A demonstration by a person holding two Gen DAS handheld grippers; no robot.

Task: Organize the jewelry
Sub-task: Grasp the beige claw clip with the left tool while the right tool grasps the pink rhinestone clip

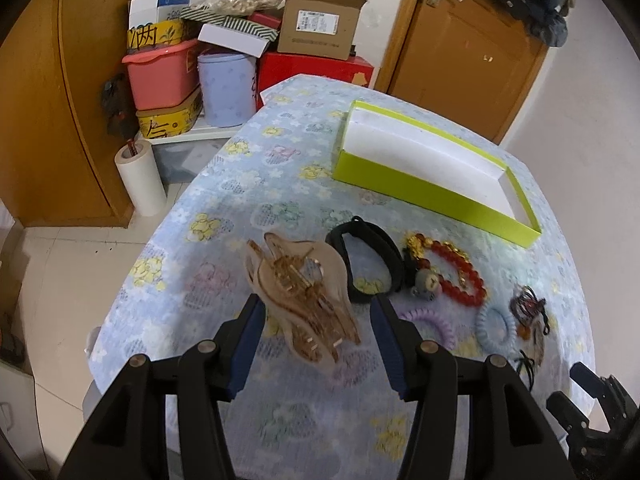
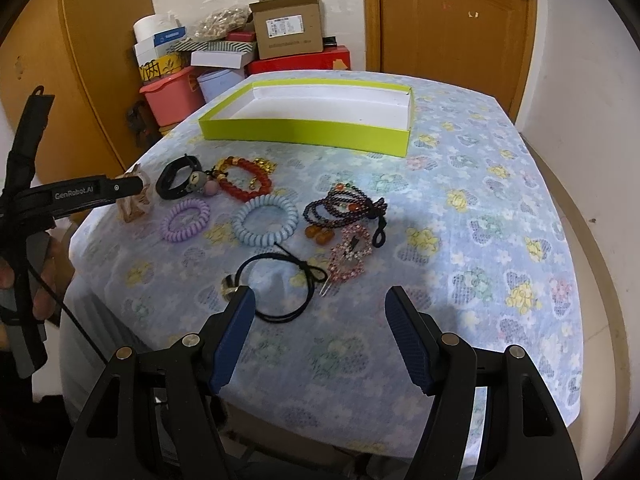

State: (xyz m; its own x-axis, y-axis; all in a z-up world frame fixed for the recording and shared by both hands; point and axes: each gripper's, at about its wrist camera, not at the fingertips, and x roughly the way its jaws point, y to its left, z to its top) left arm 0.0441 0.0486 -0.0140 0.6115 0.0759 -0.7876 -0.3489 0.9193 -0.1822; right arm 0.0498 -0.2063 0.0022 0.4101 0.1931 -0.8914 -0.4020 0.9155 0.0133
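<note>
The amber hair claw [image 1: 298, 296] lies on the worktop [image 1: 248, 184] between the left gripper [image 1: 316, 320]'s spread jaws, untouched. The right gripper [image 2: 320, 312] also hangs spread, a black hair tie [image 2: 280, 288] at its 11 o'clock. Nothing seems sorted yet: the green box [image 2: 304, 130], at 12 o'clock, holds nothing, every piece still outside.

L [image 1: 316, 316] & R [image 2: 320, 312] grippers (fingers apart)

Soft, even indoor light fills both views. The desk [image 2: 460, 200] shows only faint shadows and no glare. Fisheye bending curves the door [image 1: 472, 52] and darkens the corners. Slight blur softens the desk's near edge.
</note>
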